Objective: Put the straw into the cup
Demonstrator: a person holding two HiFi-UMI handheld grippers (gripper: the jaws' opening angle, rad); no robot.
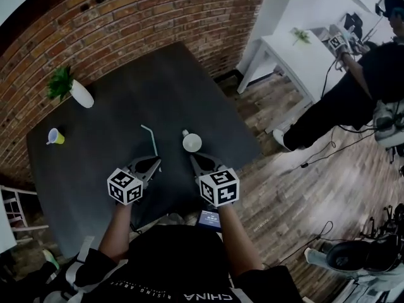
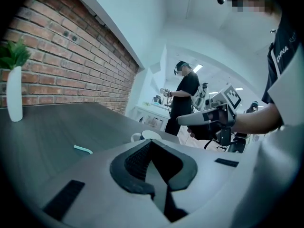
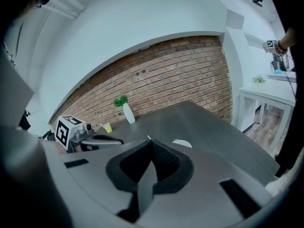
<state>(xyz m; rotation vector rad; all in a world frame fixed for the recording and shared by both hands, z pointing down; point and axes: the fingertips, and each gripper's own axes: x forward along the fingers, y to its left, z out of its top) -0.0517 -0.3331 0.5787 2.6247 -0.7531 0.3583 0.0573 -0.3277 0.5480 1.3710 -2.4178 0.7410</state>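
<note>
My left gripper [image 1: 153, 163] sits low in the middle of the head view. Its fingers [image 2: 135, 161] are pressed together with nothing between them. My right gripper [image 1: 196, 160] is just to its right, and its fingers [image 3: 164, 161] are likewise closed and empty. The straw [image 1: 149, 139], pale green with a bent top, lies flat on the dark desk [image 1: 177, 81]. It is just above my left gripper and not touching it. The cup [image 1: 192, 142] is white and stands upright to the right of the straw, apart from it and just above my right gripper's tip. A white vase [image 1: 81, 94] with a plant stands in the upper left of the frame. Below it, a small yellow cup [image 1: 56, 136] sits near the desk's left edge, well apart from the straw.
</note>
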